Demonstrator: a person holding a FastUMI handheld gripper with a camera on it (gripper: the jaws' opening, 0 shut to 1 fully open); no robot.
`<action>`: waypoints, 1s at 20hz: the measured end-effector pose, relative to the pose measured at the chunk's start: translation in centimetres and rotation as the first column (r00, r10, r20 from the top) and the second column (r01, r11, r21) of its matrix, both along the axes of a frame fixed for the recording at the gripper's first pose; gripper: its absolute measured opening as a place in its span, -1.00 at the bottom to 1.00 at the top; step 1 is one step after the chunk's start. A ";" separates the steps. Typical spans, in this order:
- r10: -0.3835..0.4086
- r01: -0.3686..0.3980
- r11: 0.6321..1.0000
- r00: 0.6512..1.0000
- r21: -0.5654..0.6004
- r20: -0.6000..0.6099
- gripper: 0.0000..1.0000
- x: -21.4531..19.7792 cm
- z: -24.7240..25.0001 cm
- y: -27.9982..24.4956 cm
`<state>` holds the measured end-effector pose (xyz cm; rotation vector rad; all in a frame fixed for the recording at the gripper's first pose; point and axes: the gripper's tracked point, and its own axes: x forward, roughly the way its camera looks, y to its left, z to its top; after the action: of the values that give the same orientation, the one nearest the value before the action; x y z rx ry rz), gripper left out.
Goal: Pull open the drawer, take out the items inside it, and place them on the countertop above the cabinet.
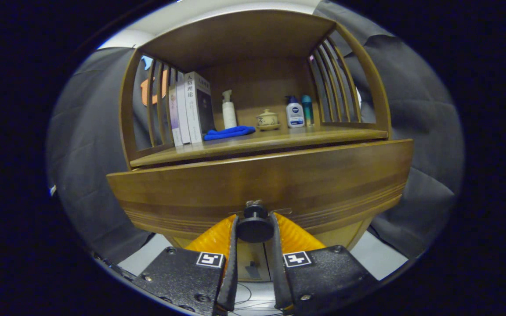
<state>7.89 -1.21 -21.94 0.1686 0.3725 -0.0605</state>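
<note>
1. My gripper (255, 229) faces the drawer (262, 184) front squarely, fingers level.
2. The knob (255, 226) sits between my fingers, both pressing its sides: clenched on it.
3. The knob's stem points straight back at me, so I judge the pull runs straight toward me.
4. The countertop (257, 145) lies just above the drawer.

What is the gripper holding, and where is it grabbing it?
The gripper is shut on the drawer knob, one finger pressing each side of the round knob on the drawer front.
</note>
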 end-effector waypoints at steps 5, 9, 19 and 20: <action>0.013 -0.013 1.000 1.000 -0.006 -0.009 -0.27 -2.8 0.1 0.3; 0.020 -0.020 1.000 1.000 -0.010 -0.016 -0.27 -4.8 0.2 0.4; 0.021 -0.022 0.999 0.999 -0.029 -0.035 -0.27 -6.5 -0.4 0.4; 0.020 -0.021 0.999 0.999 -0.024 -0.041 -0.27 -6.4 -0.4 0.5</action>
<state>1.44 -0.74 -22.32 0.1394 0.4142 -0.0479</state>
